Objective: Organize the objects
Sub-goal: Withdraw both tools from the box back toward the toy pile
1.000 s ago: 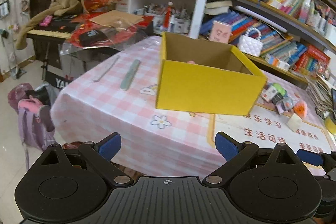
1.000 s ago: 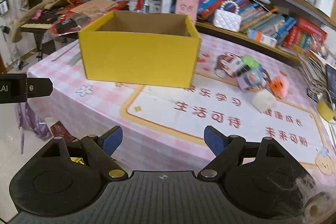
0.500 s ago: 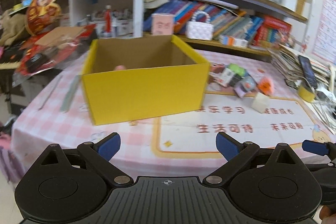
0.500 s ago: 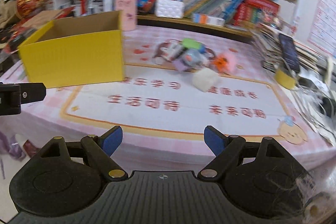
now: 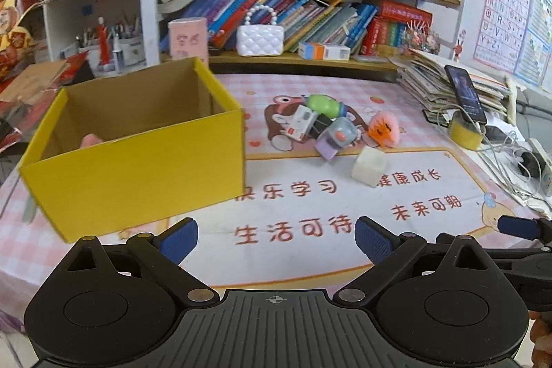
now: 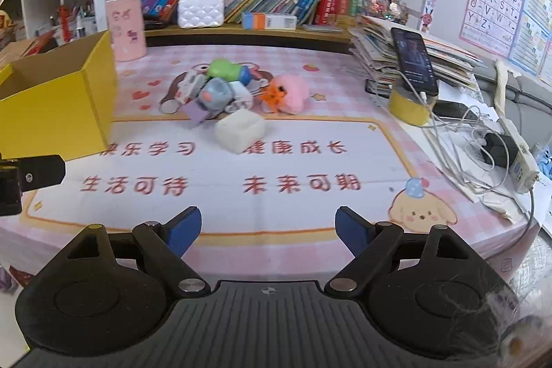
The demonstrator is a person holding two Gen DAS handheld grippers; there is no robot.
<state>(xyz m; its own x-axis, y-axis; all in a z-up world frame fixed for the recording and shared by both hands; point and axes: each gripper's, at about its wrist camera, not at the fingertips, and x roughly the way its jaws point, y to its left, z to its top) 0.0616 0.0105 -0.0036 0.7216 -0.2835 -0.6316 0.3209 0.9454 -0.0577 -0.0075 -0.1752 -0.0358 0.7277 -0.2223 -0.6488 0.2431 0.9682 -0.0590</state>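
Note:
An open yellow cardboard box (image 5: pixel 138 168) stands on the pink table mat, with a pink object (image 5: pixel 90 140) inside; it also shows at the left of the right wrist view (image 6: pixel 58 106). A pile of small toys (image 5: pixel 324 123) lies to its right: a green toy (image 6: pixel 222 69), a grey-blue toy (image 6: pixel 215 93), a pink-orange plush (image 6: pixel 288 90) and a white block (image 6: pixel 238 130). My left gripper (image 5: pixel 276 235) is open and empty near the table's front edge. My right gripper (image 6: pixel 267 226) is open and empty, facing the toys.
A bookshelf (image 5: pixel 310 16) with a white handbag (image 5: pixel 260 38) and pink cup (image 6: pixel 126 28) stands behind the table. At the right are stacked papers, a phone (image 6: pixel 414 59) on a yellow tape roll (image 6: pixel 410 107), and cables with a power strip (image 6: pixel 517 154).
Both grippers have swung to the right, from facing the yellow box to facing the toy pile and the table's right side. Both stayed open.

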